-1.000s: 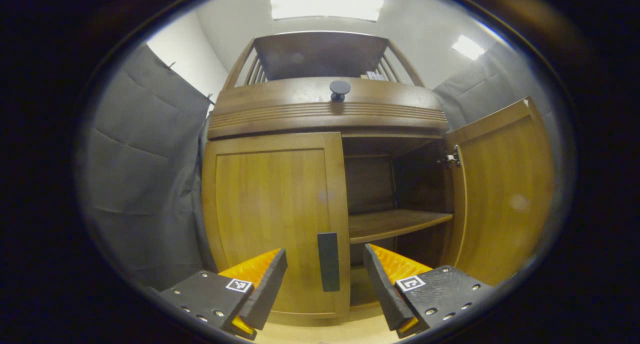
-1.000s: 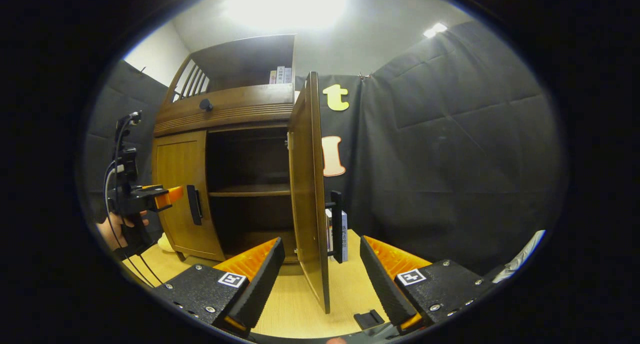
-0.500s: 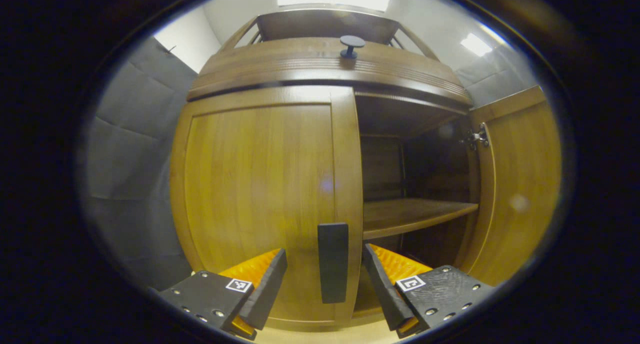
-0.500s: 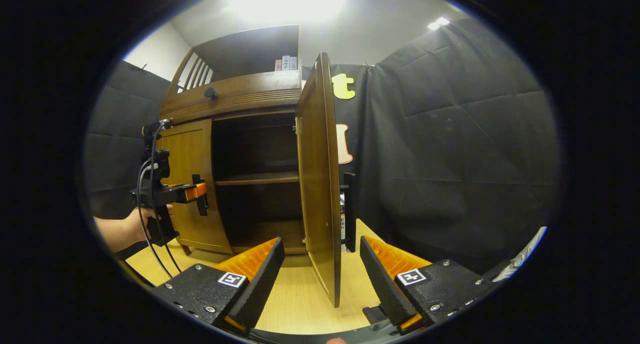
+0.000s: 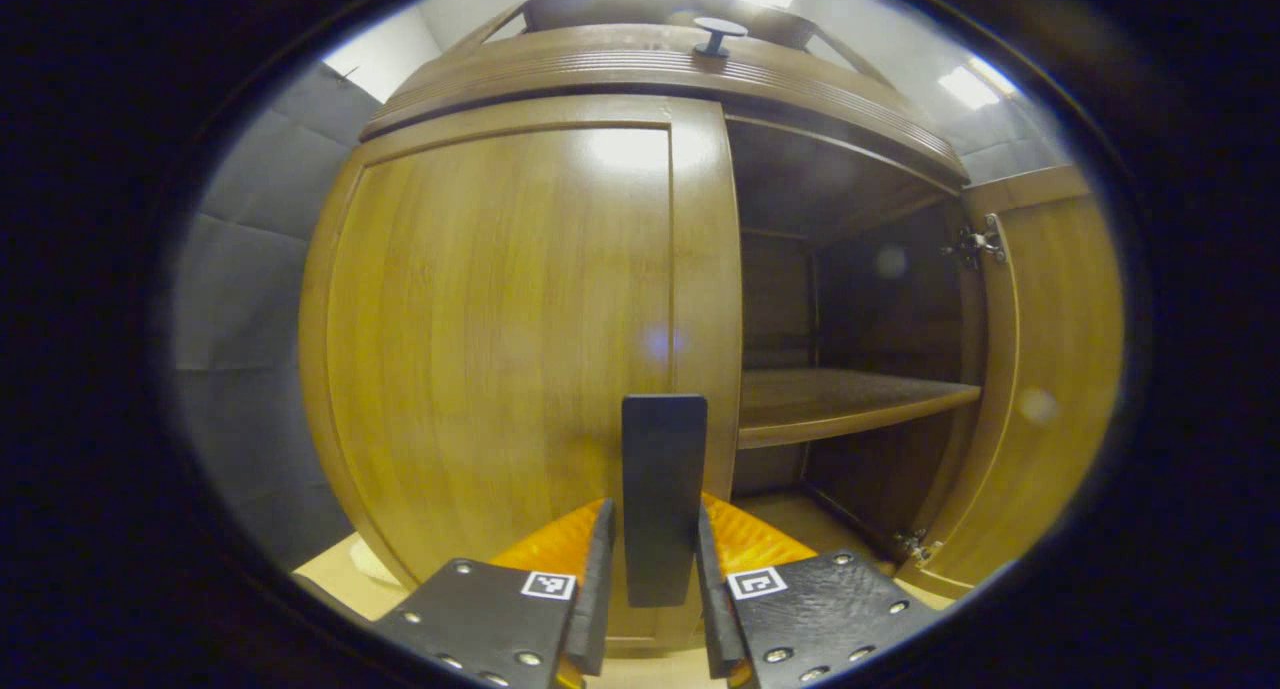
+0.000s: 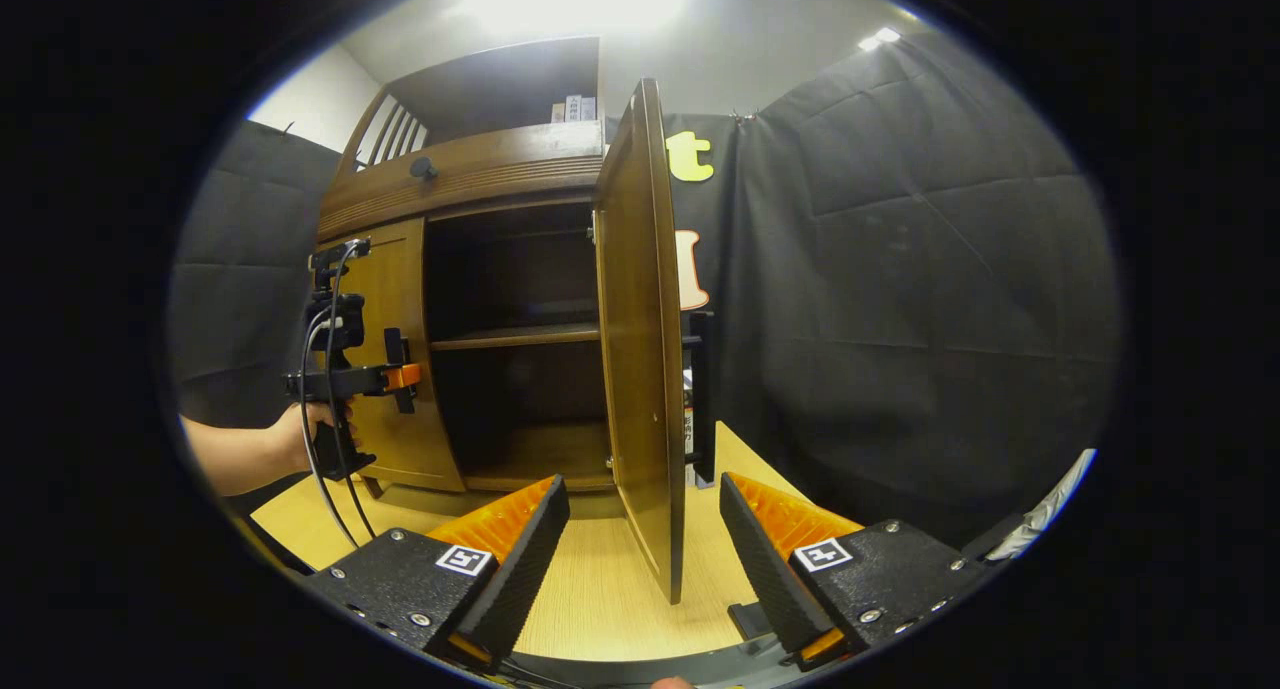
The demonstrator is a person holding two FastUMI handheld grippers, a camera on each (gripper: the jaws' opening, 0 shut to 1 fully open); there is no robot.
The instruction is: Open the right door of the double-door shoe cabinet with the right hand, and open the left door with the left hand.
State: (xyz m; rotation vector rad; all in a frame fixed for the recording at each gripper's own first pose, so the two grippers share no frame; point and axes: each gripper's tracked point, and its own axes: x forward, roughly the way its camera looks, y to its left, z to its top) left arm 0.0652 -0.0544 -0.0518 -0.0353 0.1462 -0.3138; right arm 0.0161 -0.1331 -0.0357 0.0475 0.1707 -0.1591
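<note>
In the left gripper view the wooden cabinet's left door (image 5: 500, 349) is closed. My left gripper (image 5: 652, 579) is shut on its dark vertical handle (image 5: 663, 489), one finger on each side. The right door (image 5: 1045, 369) stands swung open, baring a shelf (image 5: 850, 397). In the right gripper view my right gripper (image 6: 645, 539) is open and holds nothing. It sits back from the open right door (image 6: 640, 329), which I see almost edge-on with its dark handle (image 6: 702, 389) behind. The left gripper (image 6: 395, 377), held by a hand (image 6: 305, 439), is at the left door (image 6: 385, 299).
A drawer with a round knob (image 5: 718, 34) runs above the doors. Books (image 6: 575, 107) stand on the cabinet's top shelf and more books (image 6: 688, 424) behind the open door. Black cloth walls the booth on the right. Pale wood floor (image 6: 590, 609) lies before the cabinet.
My left gripper moved forward to the left door and shut on its handle. The right gripper stayed open and drifted slightly; the right door stays open.
</note>
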